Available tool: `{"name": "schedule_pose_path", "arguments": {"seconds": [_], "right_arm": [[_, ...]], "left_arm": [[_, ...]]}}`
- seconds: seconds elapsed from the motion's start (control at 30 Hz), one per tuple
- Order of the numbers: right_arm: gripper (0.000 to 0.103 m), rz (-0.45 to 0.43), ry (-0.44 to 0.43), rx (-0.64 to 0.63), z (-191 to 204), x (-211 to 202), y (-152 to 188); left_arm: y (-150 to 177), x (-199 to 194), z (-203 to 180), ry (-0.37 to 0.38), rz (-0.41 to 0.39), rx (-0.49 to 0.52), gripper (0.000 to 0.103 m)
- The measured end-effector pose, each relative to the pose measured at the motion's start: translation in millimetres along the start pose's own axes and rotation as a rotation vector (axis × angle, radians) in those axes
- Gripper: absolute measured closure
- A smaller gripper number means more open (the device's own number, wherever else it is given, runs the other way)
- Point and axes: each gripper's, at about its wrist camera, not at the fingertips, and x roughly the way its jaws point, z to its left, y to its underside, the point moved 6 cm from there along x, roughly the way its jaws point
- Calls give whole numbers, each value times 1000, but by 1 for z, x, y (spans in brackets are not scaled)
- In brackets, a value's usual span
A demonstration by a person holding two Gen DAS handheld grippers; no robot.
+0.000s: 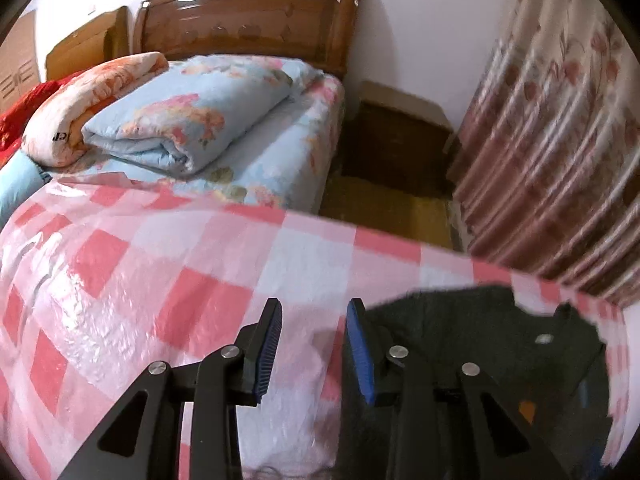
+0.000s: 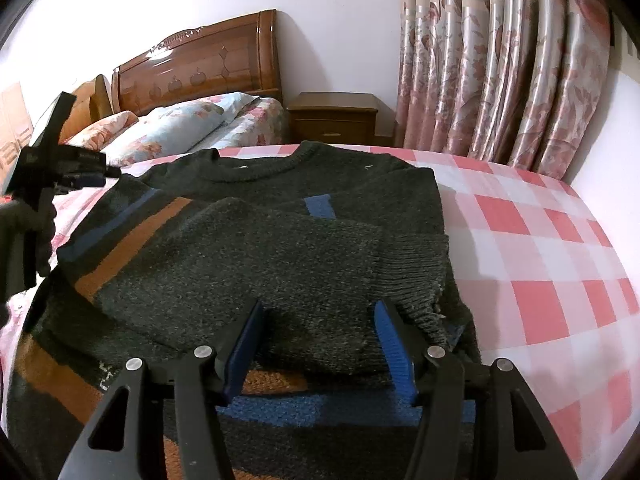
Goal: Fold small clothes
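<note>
A dark knitted sweater [image 2: 248, 248] with orange and blue stripes lies flat on the pink-and-white checked cover [image 2: 532, 240], neck hole toward the far edge and one sleeve folded across its body. My right gripper [image 2: 320, 310] hovers over the near part of that sleeve, jaws wide apart, pads not pressing the fabric. In the left wrist view the sweater [image 1: 480, 344] is at the lower right. My left gripper [image 1: 315, 306] stands partly open just left of it, over the bare cover [image 1: 160, 264], with nothing between its blue pads. The right wrist view shows the left gripper [image 2: 100, 174] beside the sweater's shoulder, held by a gloved hand [image 2: 28, 232].
Behind the cover are folded floral quilts [image 1: 180, 120] on a bed with a wooden headboard [image 1: 248, 20]. A wooden nightstand [image 2: 332, 118] and a flowered curtain [image 2: 500, 60] stand at the far right. The cover's edge [image 1: 360, 232] drops off to the floor.
</note>
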Motion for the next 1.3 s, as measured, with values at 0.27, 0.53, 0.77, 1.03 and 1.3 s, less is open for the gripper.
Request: {"name": "schedule_pose_path", "arguments": {"seconds": [0.27,0.53,0.77,1.03,1.3], "right_arm": [[0,-2,-13,4,-1,0,0],[0,-1,-19,3,0,0,0],[0,-3,-18,0,1,-1,0],[0,-48,28,-20,16,-14,-12],[0,-13,-29,-274,89,26,-60]], "left_arm": [[2,-1,-7,-77,26,77,70],[97,-79,-75,124,-53,315,68],[124,-73,-79,136,-75,355,63],[130,-79,-80,94,-102,375,61],[129,-76,-82,60,-116,389,58]]}}
